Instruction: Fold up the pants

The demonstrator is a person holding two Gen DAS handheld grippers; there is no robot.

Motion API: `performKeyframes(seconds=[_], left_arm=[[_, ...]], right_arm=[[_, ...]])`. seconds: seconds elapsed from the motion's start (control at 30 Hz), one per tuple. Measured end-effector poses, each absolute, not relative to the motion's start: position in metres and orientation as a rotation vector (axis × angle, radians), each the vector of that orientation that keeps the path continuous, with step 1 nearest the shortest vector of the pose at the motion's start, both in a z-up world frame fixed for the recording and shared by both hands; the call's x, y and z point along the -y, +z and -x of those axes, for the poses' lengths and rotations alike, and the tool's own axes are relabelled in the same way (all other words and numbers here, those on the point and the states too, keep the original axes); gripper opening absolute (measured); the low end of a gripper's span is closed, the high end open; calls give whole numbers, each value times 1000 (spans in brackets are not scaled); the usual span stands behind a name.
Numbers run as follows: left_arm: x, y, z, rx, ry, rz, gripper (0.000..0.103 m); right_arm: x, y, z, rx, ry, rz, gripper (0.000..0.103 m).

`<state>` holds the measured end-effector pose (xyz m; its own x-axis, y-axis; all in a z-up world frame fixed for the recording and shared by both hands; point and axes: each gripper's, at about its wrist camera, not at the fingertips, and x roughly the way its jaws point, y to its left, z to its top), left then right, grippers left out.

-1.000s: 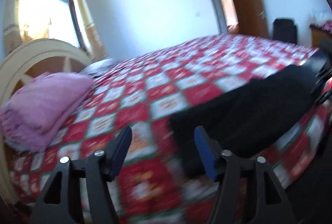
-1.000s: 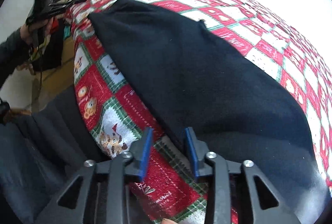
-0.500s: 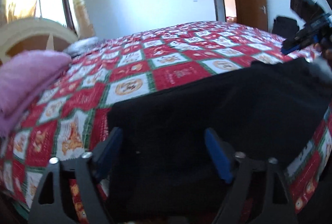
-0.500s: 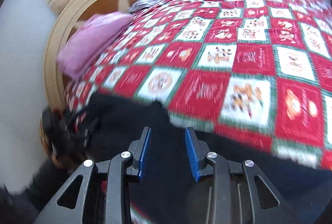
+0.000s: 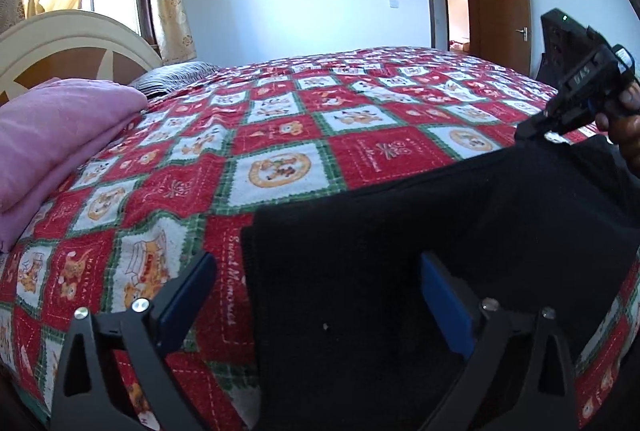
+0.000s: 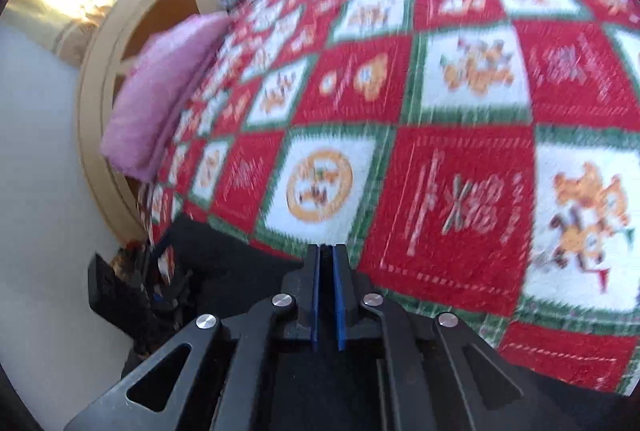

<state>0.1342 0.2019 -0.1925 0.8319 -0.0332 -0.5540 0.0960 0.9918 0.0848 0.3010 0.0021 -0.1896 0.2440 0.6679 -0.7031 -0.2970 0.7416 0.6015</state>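
Observation:
Black pants lie spread along the near edge of the bed, on a red, white and green quilt. My left gripper hovers low over their left end with its jaws opening wide; the pants' left edge lies between the fingers, untouched by the pads. In a hand at the right, my right gripper meets the pants' far edge, where the cloth peaks up to its tip. In the blurred right wrist view its blue pads are pressed almost together at that edge of the pants, so the right gripper is shut.
A folded pink blanket and a striped pillow lie by the cream headboard at the left. A brown door stands open at the far right. The quilt hangs over the bed's near edge.
The left gripper has sunk toward the pants' left end and spread wider. The right gripper swung and rolled across to the pants' far edge, and its jaws came together.

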Motion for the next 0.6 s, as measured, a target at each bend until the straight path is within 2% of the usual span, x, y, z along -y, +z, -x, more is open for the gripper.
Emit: performKeyframes(seconds=[0.17, 0.23, 0.3, 0.33, 0.6], left_arm=[[-202, -191, -136, -587, -40, -102, 103], [-198, -186, -129, -584, 2, -134, 103], [-194, -179, -116, -556, 37, -165, 103], [-192, -174, -108, -541, 44, -170, 103], [-129, -136, -84, -478, -126, -194, 103]], right_arm=[[-10, -207, -305, -1155, 641, -310, 5], [-3, -201, -299, -1130, 635, -306, 12], [12, -190, -287, -1100, 615, -290, 60], [25, -182, -277, -1068, 612, -283, 63], [207, -136, -190, -923, 364, -327, 63]])
